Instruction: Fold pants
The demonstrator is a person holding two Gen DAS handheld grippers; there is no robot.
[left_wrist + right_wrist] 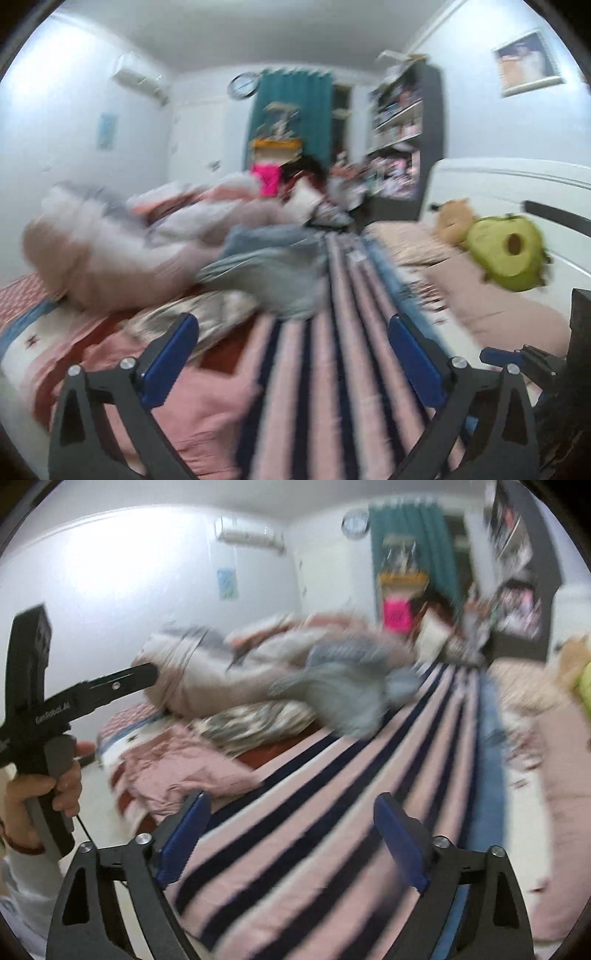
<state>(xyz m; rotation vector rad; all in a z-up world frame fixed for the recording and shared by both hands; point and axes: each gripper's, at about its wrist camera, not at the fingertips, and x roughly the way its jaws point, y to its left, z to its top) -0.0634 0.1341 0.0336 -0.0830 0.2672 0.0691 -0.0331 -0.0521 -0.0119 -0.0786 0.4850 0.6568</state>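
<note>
Both sets of tongs are seen spread wide with nothing between them: the left tongs (291, 354) and the right tongs (291, 842) hang over the striped blanket (332, 812). The pants appear to be the crumpled grey-blue garment (343, 690) lying on the striped blanket's far left part, though blur prevents certainty. A wrong piece could be seized, since a pink garment (184, 764) and a patterned cloth (251, 723) are heaped just left of the blanket; only one layer might be pinched, so the pants would bunch. The surface is a cluttered bed; beyond the blanket a teal curtain (291, 114), a wall clock (242, 85) and shelves (402, 122) are seen.
</note>
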